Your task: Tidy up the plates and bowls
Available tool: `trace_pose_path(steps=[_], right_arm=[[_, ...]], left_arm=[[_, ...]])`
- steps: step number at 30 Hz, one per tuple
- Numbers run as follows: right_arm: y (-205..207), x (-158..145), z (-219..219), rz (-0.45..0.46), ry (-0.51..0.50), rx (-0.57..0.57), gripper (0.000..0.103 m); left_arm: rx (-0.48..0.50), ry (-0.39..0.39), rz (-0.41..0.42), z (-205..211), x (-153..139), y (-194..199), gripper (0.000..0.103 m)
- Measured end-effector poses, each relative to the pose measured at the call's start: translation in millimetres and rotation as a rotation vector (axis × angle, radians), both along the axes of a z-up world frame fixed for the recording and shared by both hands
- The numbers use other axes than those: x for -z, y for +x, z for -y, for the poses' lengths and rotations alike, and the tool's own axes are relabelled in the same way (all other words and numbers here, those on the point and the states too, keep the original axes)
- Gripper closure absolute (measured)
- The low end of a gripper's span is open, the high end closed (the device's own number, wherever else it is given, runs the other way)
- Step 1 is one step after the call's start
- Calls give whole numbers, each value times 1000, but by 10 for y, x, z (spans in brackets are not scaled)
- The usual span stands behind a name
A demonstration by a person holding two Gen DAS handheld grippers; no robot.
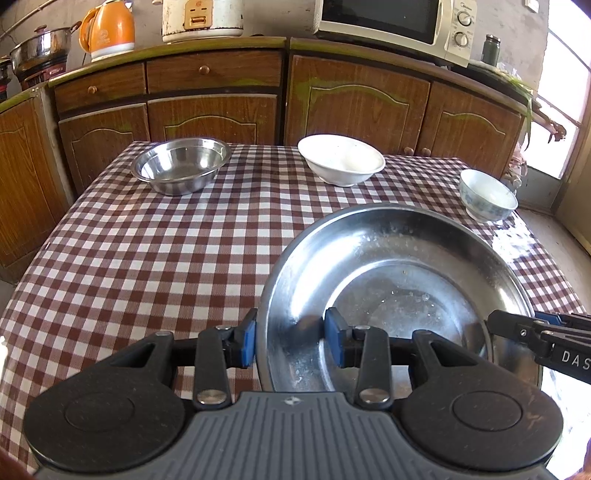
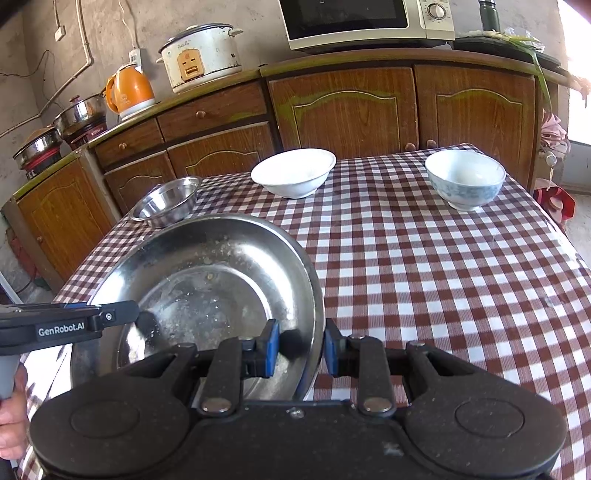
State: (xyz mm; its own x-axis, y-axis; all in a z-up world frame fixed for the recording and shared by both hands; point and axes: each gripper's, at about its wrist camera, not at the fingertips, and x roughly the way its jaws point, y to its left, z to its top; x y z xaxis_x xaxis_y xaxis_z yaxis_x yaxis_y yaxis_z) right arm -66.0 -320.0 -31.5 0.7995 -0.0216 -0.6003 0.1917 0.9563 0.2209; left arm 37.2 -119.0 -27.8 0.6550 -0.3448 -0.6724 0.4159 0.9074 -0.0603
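Observation:
A large steel plate hangs tilted over the near part of the checked table. My left gripper is shut on its left rim. At the opposite rim my right gripper is shut on it too. Each gripper also shows in the other's view, the right gripper at the plate's right edge and the left gripper at its left. At the table's far side stand a small steel bowl, a white bowl and a blue-patterned bowl.
Wooden cabinets run behind the table. On their counter stand an orange kettle, a rice cooker, a microwave and steel pots. A person's hand holds the left gripper's handle.

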Motion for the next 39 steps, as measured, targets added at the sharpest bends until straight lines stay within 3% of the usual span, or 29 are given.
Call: trace_pose_path(steps=[39], right_arm=[[1060,351,397,-35,5,34,70]], left_arm=[[-25,36,-40,394,291,853,65]])
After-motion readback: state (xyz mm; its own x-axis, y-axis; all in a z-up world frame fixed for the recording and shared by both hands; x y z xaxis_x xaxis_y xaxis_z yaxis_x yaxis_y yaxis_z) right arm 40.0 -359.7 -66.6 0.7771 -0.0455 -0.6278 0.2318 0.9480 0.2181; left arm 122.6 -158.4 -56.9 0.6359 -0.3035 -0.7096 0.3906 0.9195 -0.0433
